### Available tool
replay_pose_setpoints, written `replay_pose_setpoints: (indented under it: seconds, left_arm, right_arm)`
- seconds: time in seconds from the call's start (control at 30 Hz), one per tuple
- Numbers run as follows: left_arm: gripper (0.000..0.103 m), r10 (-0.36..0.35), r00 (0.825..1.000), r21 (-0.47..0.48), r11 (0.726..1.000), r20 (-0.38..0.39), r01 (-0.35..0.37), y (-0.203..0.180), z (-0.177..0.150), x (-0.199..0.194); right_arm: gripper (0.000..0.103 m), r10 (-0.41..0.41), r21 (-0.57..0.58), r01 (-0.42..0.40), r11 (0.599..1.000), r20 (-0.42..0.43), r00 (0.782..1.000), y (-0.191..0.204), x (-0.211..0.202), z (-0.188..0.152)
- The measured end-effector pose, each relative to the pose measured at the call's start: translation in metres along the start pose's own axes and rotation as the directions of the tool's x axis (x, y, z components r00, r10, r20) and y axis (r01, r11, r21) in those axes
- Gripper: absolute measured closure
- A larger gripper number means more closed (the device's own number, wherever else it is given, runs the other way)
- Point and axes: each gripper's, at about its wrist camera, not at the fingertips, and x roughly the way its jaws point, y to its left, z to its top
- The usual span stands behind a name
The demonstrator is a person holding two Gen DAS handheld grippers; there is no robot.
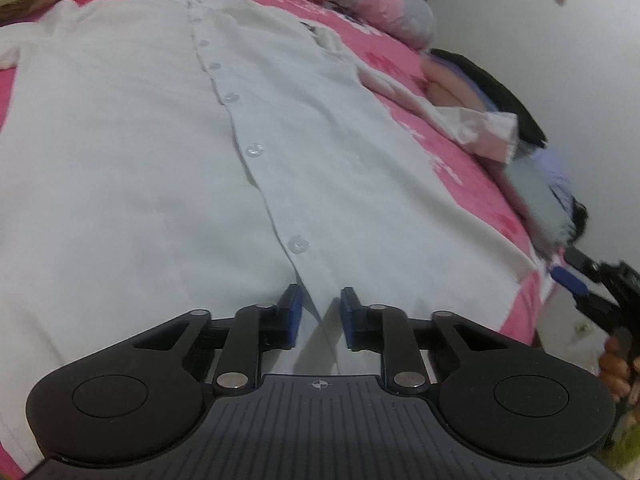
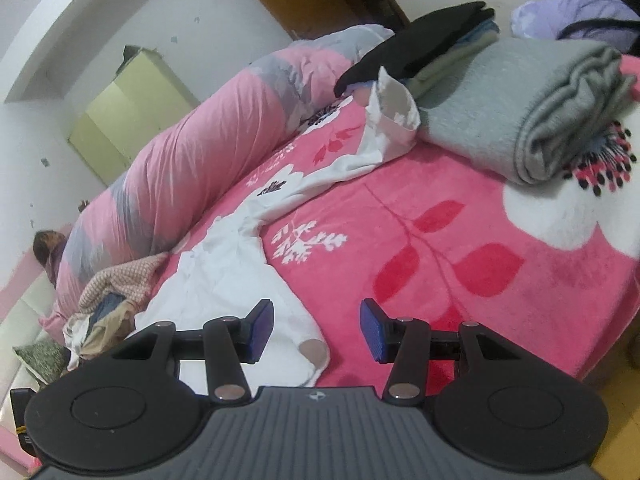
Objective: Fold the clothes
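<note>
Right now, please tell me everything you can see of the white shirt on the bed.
The white shirt is thin, light fabric, lying flat and face up on the pink flowered blanket. A buttoned placket with clear buttons runs down its middle. One long sleeve stretches sideways, and its cuff rests against the folded grey blanket. The open left tongs straddle the hem at the placket. It is not yet folded.

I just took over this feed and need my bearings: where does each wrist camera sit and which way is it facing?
Left wrist: sits at the hem of the white shirt, looks up its buttons toward the collar; shows the open left tool, and at right the right tool and fingers.
Right wrist: sits off the shirt's side, looks across the pink blanket toward the grey folded blanket; shows the open right tool.
Shared: shirt, pink blanket, grey folded blanket.
</note>
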Motion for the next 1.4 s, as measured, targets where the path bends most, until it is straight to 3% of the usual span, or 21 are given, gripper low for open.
replay_pose_setpoints:
  seconds: [0.17,0.6,0.87,1.03,1.1,1.2,1.4]
  left_arm:
    - [0.103,0.064,0.997,-0.016,0.998,0.031,-0.064,-0.008,-0.003,0.004]
    - [0.103,0.114,0.993,-0.004,0.993,0.019,-0.114,-0.006,0.002,-0.001]
    - [0.103,0.16,0.987,0.063,0.985,0.029,-0.162,-0.009,0.003,-0.001]
    - [0.103,0.173,0.984,0.084,0.981,0.03,-0.175,-0.009,0.0,0.001]
    - [0.103,0.167,0.985,0.073,0.983,0.032,-0.169,-0.008,0.0,0.0]
    - [0.101,0.148,0.988,0.049,0.988,0.035,-0.15,-0.004,0.0,-0.003]
    - [0.09,0.129,0.987,0.007,0.991,0.097,-0.13,0.009,0.007,-0.029]
  right_arm:
    - [0.052,0.005,0.052,-0.006,0.999,0.008,1.0,-0.018,0.002,-0.005]
    - [0.052,0.041,0.053,-0.04,0.998,-0.007,0.999,-0.028,0.008,-0.006]
    - [0.053,0.019,-0.11,-0.018,0.994,0.016,1.0,-0.003,0.011,-0.005]
    - [0.065,0.058,-0.332,-0.056,0.942,-0.003,0.998,0.027,0.02,-0.015]
    - [0.066,0.032,-0.416,-0.046,0.908,-0.039,0.999,0.032,0.027,-0.023]
    - [0.067,-0.129,-0.492,0.063,0.868,-0.1,0.987,0.03,0.046,-0.031]
    - [0.066,-0.082,-0.475,0.03,0.879,-0.089,0.993,0.037,0.028,-0.009]
